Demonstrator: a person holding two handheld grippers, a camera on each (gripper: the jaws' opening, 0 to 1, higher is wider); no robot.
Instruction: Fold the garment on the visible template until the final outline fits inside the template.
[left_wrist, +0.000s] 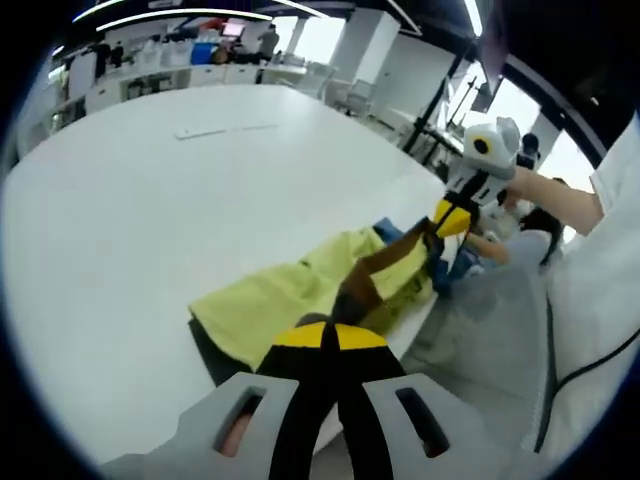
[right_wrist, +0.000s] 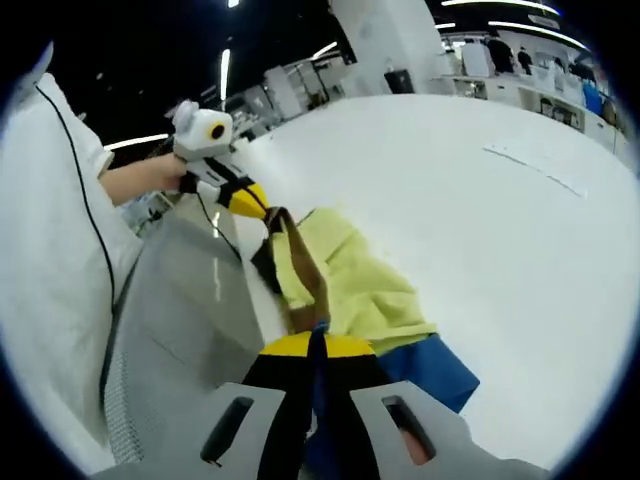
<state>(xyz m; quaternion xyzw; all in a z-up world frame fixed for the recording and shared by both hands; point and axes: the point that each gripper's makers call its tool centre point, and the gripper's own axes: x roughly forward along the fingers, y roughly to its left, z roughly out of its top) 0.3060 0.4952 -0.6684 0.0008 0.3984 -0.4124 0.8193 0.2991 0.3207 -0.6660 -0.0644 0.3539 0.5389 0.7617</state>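
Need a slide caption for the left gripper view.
Both grippers, left and right, pinch a brown strap over a yellow-green garment at the white table edge.

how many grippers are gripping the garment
2. The left gripper is shut on the near edge of the yellow-green garment in the left gripper view; the right gripper grips its far end, by the table edge.

The yellow-green garment (left_wrist: 300, 290) lies crumpled near the edge of the white bench (left_wrist: 150, 220), its brown-trimmed near edge lifted into a taut strip. A blue template (right_wrist: 430, 370) shows beneath it, sticking out at one end.
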